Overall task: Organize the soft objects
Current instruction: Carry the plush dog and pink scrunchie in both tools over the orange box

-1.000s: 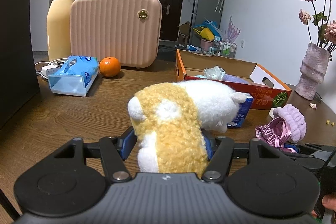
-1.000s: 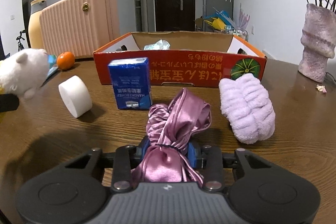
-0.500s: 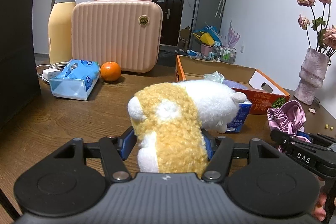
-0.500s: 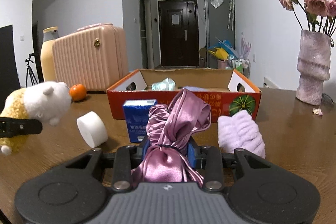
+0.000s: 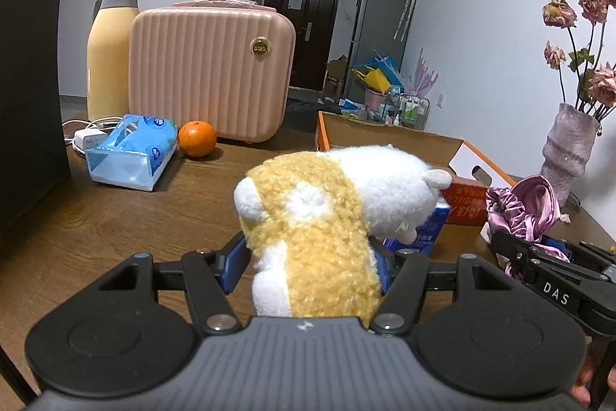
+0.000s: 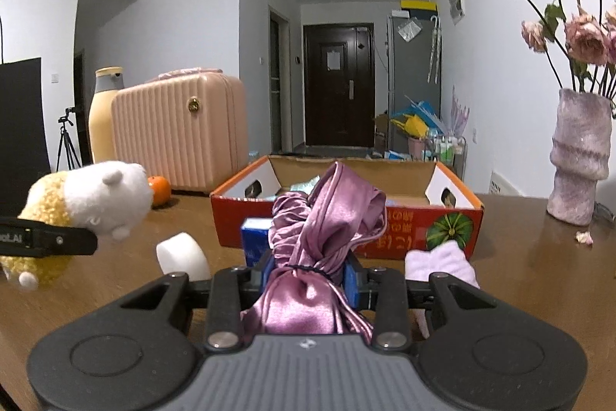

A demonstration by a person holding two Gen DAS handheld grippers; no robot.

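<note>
Cluttered wooden table in a white-walled room.

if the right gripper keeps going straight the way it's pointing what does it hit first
Probably the red cardboard box straight ahead, its near wall. The small blue carton stands nearer, slightly left, so the satin cloth might brush it; depth is unclear.

There were two grippers, the left and the right. One plush toy was counted, one satin cloth and one lilac fleece piece. One cardboard box stood on the one table. There was one blue packet, one white roll, one tissue pack and one orange. One pink case, one flask, one vase and one tripod completed the count. Seven roses showed in the right wrist view.
</note>
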